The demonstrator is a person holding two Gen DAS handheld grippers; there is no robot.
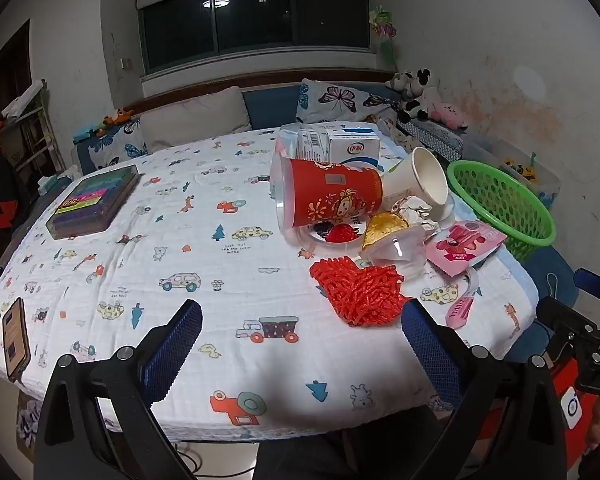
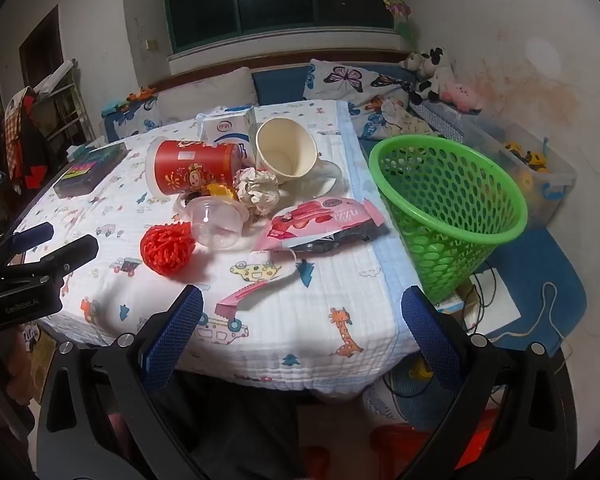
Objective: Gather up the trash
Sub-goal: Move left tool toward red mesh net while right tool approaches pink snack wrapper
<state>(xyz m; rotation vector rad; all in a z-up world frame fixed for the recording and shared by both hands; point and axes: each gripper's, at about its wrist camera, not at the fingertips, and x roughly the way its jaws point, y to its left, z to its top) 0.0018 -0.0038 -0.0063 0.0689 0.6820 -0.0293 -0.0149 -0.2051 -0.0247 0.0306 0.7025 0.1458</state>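
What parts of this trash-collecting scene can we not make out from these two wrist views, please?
- Green basket: its base is hidden by the table edge in the right wrist view.
- Milk carton: its lower half is hidden by the red cup in the left wrist view.
- Pink wrapper: its print is too small to read.

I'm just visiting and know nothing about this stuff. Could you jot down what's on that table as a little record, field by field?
surface: table under a white cloth with cartoon cars
trash pile: red cup on its side, white paper cup on its side, crumpled paper, clear plastic cup, pink wrapper, red mesh, milk carton
bin: green basket, tilted, at the table's right edge
left gripper: open, empty
right gripper: open, empty
progress: nothing picked up yet
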